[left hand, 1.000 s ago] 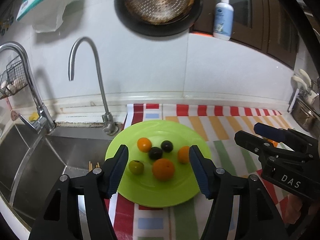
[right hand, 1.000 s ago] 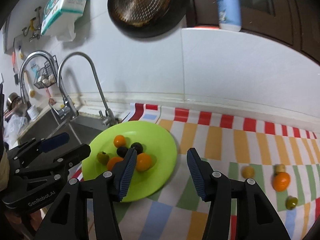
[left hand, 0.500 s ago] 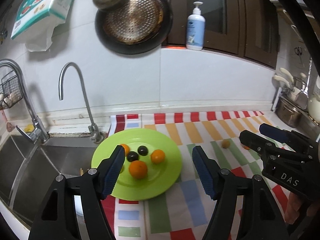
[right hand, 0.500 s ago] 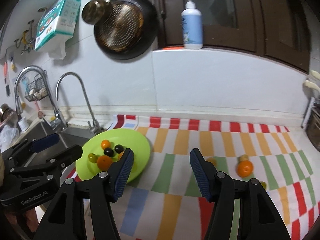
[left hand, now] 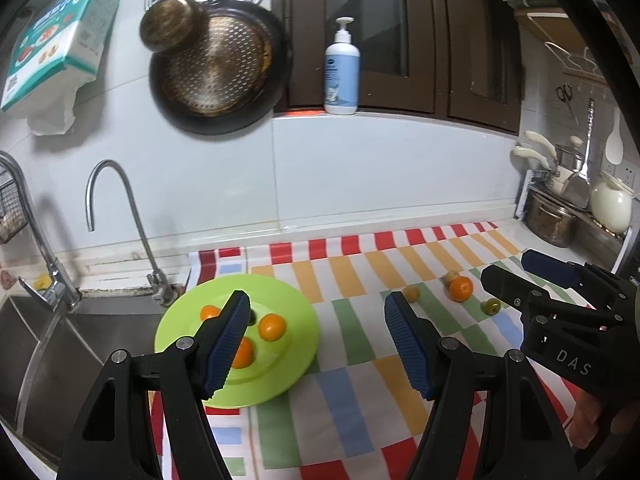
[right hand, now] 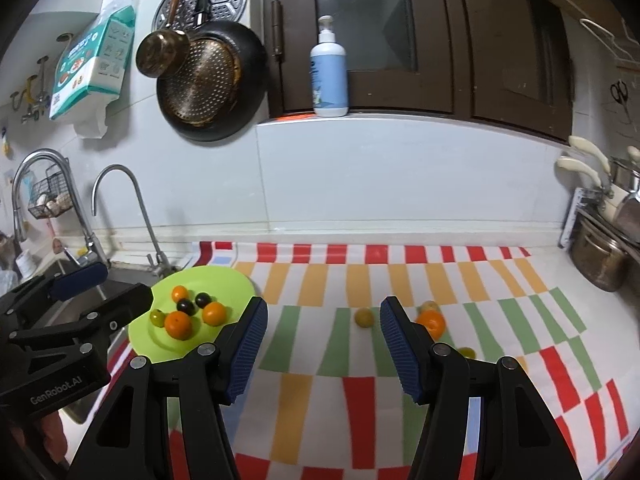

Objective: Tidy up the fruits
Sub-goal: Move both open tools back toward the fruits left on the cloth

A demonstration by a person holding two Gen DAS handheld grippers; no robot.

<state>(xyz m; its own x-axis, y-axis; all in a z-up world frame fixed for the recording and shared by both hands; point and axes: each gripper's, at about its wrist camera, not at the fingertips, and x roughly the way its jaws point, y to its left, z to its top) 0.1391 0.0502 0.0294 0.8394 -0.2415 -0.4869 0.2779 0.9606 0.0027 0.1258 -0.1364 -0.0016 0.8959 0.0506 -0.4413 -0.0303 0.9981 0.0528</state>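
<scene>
A lime green plate (right hand: 236, 286) (left hand: 296, 344) sits on the striped cloth beside the sink and holds several small fruits: oranges (right hand: 179, 325), dark plums (right hand: 186, 305) and a green one (right hand: 157, 317). More fruits lie loose on the cloth to the right: a yellow one (right hand: 364, 317) (left hand: 411, 293), an orange (right hand: 432, 322) (left hand: 461, 288), a pale one (left hand: 452, 276) and a green one (left hand: 491, 306). My left gripper (left hand: 318, 344) is open and empty, raised above the plate's right side. My right gripper (right hand: 322, 346) is open and empty, raised over the cloth's middle.
A steel sink (left hand: 48, 344) with two taps (left hand: 116, 216) lies left of the plate. Pots (right hand: 598, 260) and utensils stand at the right end of the counter. A pan (right hand: 208, 84) hangs on the wall, and a soap bottle (right hand: 329, 72) stands on the ledge.
Both grippers have pulled back and up from the plate, widening the view. The loose fruits on the right of the cloth have come into the left wrist view. Both stay open.
</scene>
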